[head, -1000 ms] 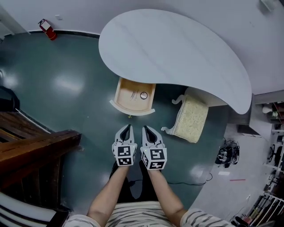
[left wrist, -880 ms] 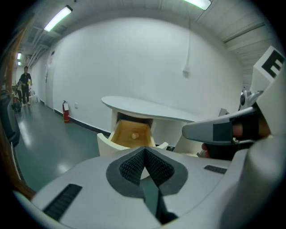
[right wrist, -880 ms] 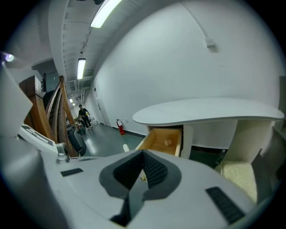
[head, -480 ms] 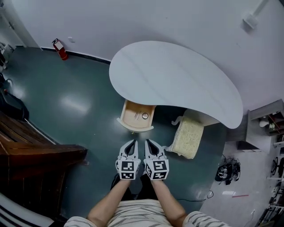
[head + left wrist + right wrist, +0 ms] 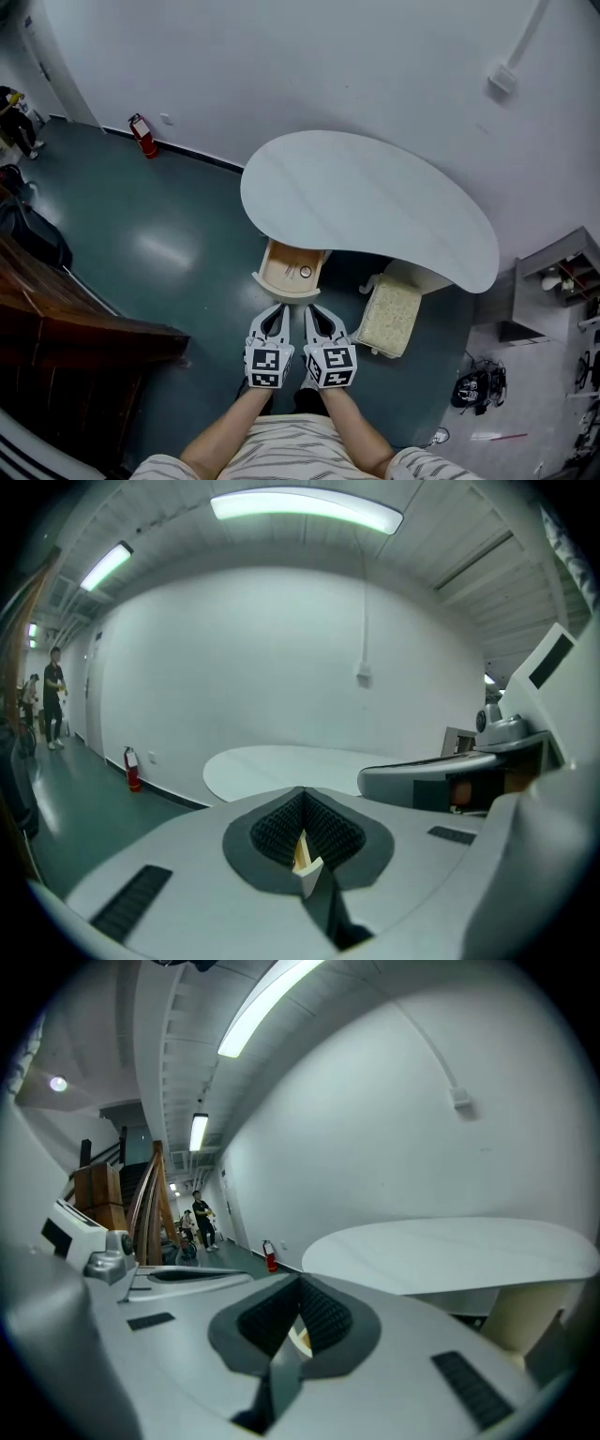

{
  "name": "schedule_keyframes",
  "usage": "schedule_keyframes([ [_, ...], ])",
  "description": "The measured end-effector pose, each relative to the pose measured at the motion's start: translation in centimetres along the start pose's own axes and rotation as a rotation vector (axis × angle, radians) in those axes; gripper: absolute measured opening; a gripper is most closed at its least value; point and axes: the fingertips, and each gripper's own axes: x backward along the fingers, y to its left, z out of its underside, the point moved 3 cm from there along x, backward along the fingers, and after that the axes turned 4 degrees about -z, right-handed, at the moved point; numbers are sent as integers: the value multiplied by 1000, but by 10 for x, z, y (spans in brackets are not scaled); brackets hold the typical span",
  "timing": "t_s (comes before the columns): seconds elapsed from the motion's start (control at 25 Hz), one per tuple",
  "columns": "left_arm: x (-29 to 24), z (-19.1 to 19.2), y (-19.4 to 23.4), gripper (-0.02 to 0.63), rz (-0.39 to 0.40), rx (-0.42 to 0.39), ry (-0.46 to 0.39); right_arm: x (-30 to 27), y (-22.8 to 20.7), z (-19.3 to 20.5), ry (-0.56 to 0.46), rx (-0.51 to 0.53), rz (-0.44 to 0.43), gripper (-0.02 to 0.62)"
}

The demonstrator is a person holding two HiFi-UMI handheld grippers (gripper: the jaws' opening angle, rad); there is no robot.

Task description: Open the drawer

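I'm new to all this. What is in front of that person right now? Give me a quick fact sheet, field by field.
table: white, curved top, near the wall
drawer: under the table's front edge, pulled open, pale wood inside
small ring: lying in the drawer
stool: cream cushion, right of the drawer
left claw: shut, empty, short of the drawer
right claw: shut, empty, beside the left claw
fire extinguisher: red, by the wall at left

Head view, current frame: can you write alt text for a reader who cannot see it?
Seen from above, a wooden drawer stands pulled open beneath a white kidney-shaped table, with a cushioned stool beside it. Nearer the camera, a person holds the left gripper and right gripper side by side, both shut and empty.
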Motion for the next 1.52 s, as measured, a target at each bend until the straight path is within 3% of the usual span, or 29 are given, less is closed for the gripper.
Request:
schedule_keyframes([
  [0.36,33,-61,-1,5,12,-27,-107,27,27,-53,-81,67,-33,14],
  [0.88,61,-118,0,5,38,-36,-219,42,43,-114,-208,129,-22,14],
  [1.52,64,-139,-4,5,71,-13,-272,52,43,-135,-282,130,-38,14],
])
